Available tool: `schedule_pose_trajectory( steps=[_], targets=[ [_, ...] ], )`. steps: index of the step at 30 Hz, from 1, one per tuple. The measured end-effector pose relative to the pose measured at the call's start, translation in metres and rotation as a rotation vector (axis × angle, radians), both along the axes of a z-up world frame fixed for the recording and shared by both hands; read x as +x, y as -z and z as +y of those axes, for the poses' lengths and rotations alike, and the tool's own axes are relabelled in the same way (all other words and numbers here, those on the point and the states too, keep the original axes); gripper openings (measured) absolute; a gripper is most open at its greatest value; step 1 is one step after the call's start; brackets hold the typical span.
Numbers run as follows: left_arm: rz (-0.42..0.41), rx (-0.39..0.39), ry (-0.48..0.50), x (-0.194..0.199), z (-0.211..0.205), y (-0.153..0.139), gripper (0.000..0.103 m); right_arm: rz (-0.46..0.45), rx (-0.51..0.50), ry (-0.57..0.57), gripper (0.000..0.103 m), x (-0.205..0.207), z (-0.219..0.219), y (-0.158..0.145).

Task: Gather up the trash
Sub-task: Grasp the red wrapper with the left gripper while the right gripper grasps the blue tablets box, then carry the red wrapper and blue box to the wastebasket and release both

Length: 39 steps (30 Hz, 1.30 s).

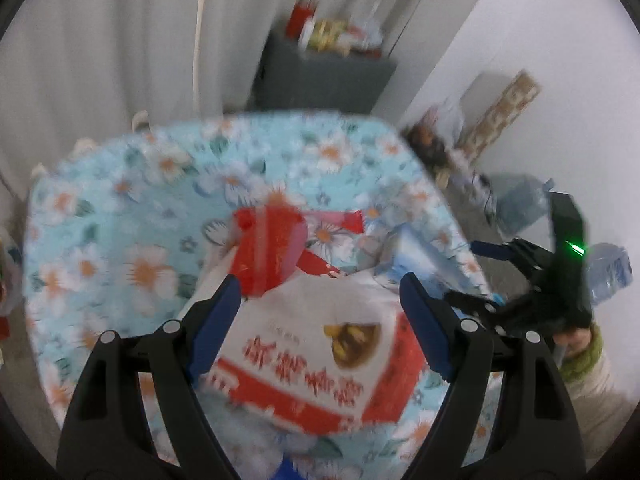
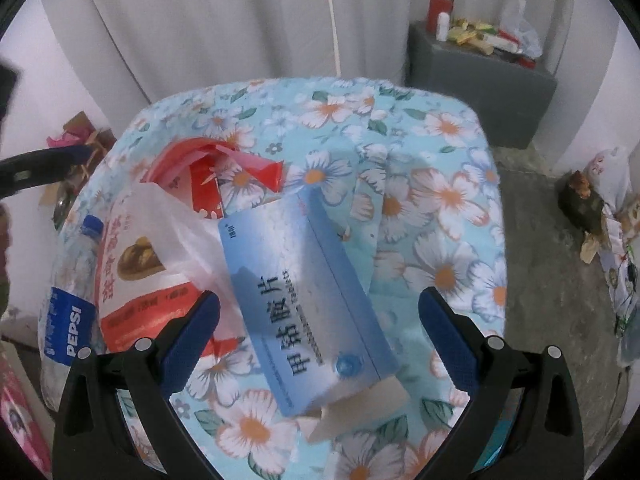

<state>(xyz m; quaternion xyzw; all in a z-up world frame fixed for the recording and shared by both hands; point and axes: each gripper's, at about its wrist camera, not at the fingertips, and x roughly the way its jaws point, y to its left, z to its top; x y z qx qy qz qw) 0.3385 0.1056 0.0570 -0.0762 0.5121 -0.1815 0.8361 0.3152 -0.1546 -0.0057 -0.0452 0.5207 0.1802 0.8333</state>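
Observation:
Trash lies on a table with a floral blue cloth (image 1: 120,216) (image 2: 440,184). My left gripper (image 1: 320,296) is open, its jaws either side of a white and red plastic bag (image 1: 316,352) without touching. A red wrapper (image 1: 272,248) lies just beyond it. My right gripper (image 2: 320,312) is open above a blue medicine box (image 2: 304,296) with its flap open. The bag (image 2: 140,264), the red wrapper (image 2: 208,172) and a Pepsi bottle (image 2: 68,296) lie left of the box. The right gripper also shows in the left wrist view (image 1: 484,276).
A dark grey cabinet (image 2: 480,84) with bottles and packets on top stands behind the table by white curtains. Clutter and plastic bottles (image 1: 520,200) lie on the floor along the wall. Bags and a dark object (image 2: 580,204) sit on the floor at right.

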Motion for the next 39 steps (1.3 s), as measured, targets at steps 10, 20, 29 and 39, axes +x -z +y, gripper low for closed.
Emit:
schedule_pose_trajectory(
  steps=[10, 20, 29, 39],
  targets=[
    [0.125, 0.154, 0.012, 0.062, -0.025, 0.052, 0.077, 0.135, 0.045, -0.008, 0.097, 0.023, 0.0, 0.021],
    [0.163, 0.226, -0.027, 0.072, -0.023, 0.067, 0.053, 0.13, 0.014, -0.056, 0.097, 0.027, 0.012, 0.027],
    [0.143, 0.135, -0.095, 0.07, 0.001, 0.056, 0.036, 0.174, 0.042, -0.033, 0.091, 0.032, 0.012, 0.034],
    [0.067, 0.079, -0.151, 0.059, 0.02, 0.027, 0.027, 0.18, 0.098, 0.011, 0.08, 0.029, 0.001, 0.026]
  ],
)
